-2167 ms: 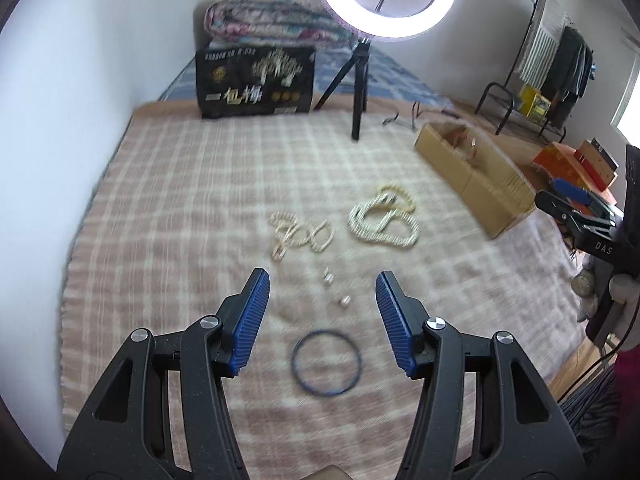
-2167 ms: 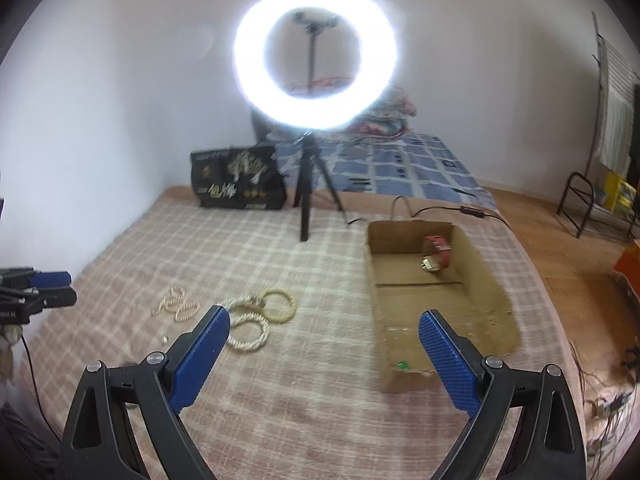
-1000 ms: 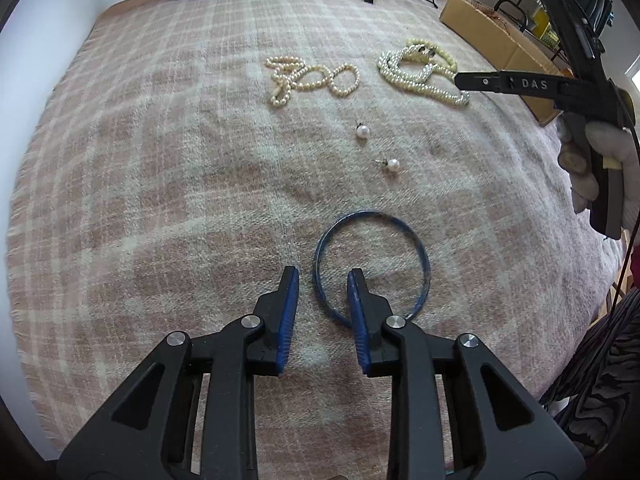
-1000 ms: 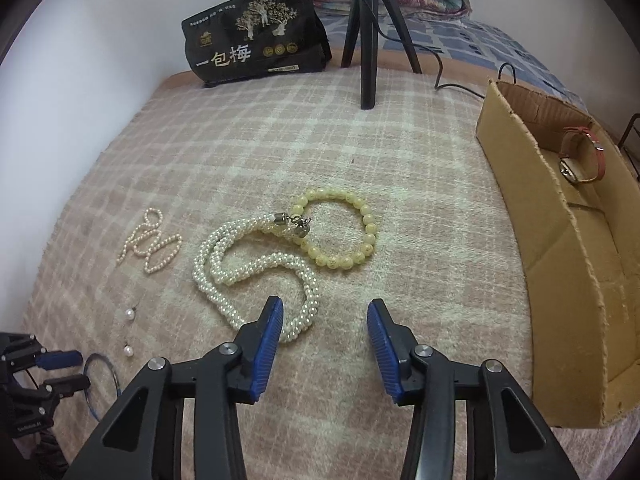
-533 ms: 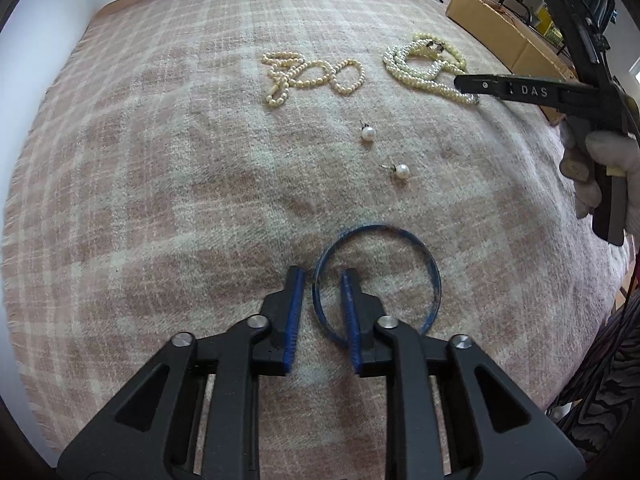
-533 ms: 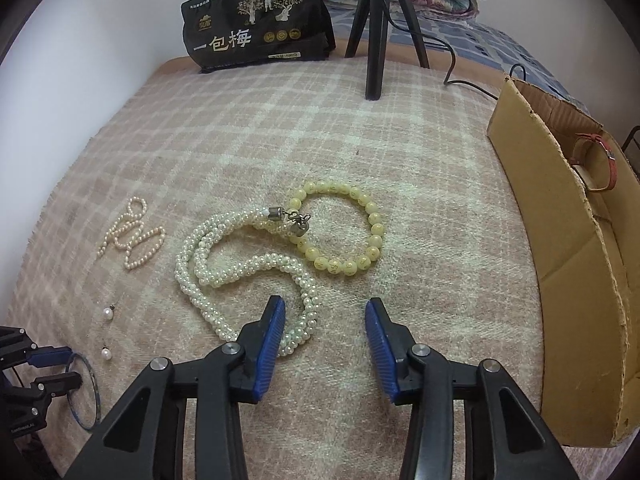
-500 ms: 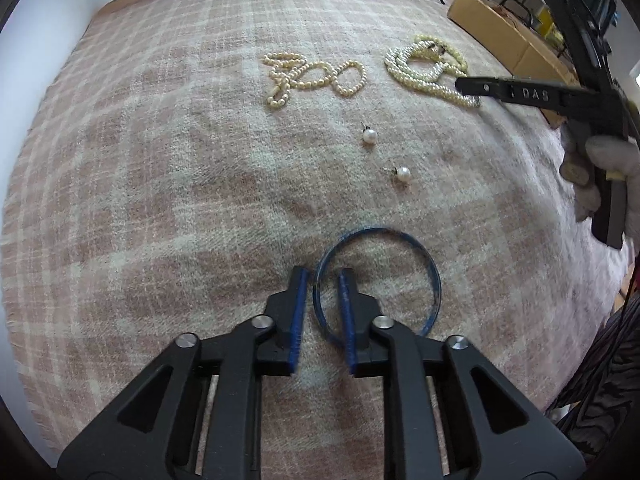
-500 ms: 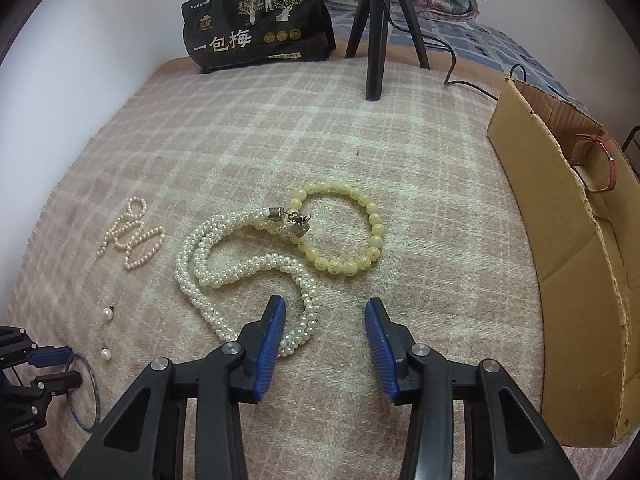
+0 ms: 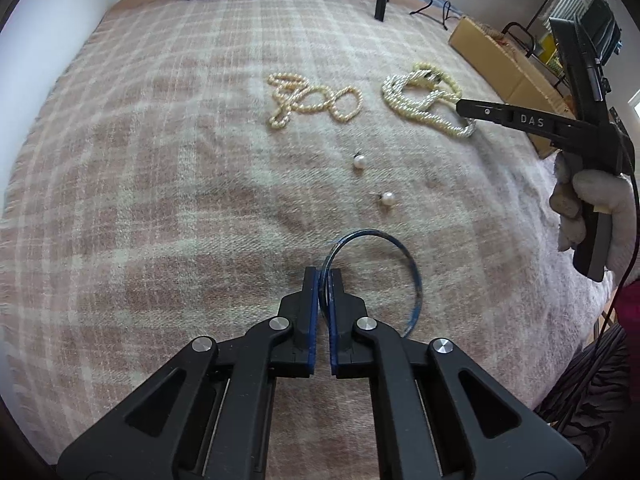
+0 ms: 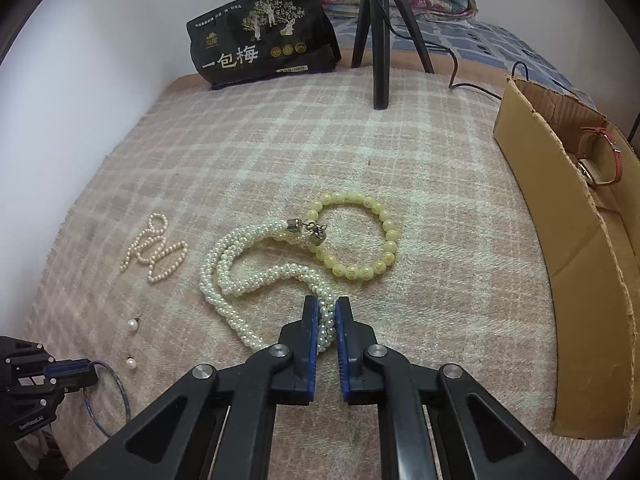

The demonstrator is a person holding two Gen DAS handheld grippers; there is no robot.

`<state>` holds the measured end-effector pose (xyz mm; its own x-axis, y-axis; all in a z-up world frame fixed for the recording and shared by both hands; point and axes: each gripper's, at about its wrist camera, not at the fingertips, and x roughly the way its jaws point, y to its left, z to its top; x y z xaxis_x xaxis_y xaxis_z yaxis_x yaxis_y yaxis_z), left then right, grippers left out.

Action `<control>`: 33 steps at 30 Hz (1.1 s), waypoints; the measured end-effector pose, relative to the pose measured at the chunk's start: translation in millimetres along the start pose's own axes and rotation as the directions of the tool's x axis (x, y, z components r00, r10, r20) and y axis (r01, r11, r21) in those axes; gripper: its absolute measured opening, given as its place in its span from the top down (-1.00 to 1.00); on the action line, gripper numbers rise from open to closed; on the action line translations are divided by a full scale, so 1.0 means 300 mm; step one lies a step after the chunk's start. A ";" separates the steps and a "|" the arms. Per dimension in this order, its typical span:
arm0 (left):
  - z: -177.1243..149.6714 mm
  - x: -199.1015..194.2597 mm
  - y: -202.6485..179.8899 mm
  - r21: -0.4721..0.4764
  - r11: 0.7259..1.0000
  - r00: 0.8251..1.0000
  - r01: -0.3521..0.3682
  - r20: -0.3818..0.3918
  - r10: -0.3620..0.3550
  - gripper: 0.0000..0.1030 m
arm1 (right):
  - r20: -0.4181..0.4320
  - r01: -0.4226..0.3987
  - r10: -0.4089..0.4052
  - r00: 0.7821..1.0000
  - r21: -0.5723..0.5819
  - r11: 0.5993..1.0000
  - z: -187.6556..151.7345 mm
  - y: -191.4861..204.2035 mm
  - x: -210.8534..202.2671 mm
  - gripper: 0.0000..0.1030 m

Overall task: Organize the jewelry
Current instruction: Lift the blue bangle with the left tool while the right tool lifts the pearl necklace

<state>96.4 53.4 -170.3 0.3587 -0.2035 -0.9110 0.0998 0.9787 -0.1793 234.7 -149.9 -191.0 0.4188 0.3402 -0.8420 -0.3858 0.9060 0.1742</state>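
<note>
My left gripper [image 9: 325, 276] is shut on the near-left rim of a thin blue bangle [image 9: 412, 266] that rests on the plaid blanket. It also shows in the right wrist view [image 10: 120, 392]. My right gripper [image 10: 327, 312] is shut on the near loop of a twisted white pearl necklace [image 10: 232, 268], which lies on the blanket and overlaps a yellow bead bracelet [image 10: 384, 240]. A thin pearl strand [image 9: 312, 98] and two loose pearl earrings [image 9: 387, 199] lie between the two grippers.
An open cardboard box [image 10: 580, 248] with a red-strapped watch [image 10: 600, 160] inside stands at the right. A black tripod [image 10: 378, 32] and a black printed bag [image 10: 260, 40] stand at the far edge of the blanket [image 9: 140, 160]. A wall borders the left.
Both grippers have closed: the left on the blue bangle's rim, the right on the pearl necklace's near loop. Both moved slightly forward.
</note>
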 end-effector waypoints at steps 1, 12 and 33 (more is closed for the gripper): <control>-0.001 -0.004 -0.005 0.003 1.000 1.000 0.001 0.004 -0.001 0.96 | 0.007 0.000 0.000 1.000 -0.001 1.000 0.001 0.003 -0.008 0.88; -0.010 -0.079 -0.050 0.029 1.000 0.998 -0.009 0.063 0.008 0.97 | 0.114 0.020 -0.014 0.993 -0.054 0.998 0.020 0.054 -0.142 0.89; 0.025 -0.258 -0.141 0.054 0.998 0.980 0.011 0.195 -0.022 0.98 | 0.304 0.055 -0.023 0.952 -0.097 0.994 0.052 0.111 -0.453 0.90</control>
<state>71.3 27.4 -89.4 0.5309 -0.2261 -0.8167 0.1540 0.9734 -0.1694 177.7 -161.9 -62.9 0.6577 0.3795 -0.6507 -0.4402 0.8946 0.0769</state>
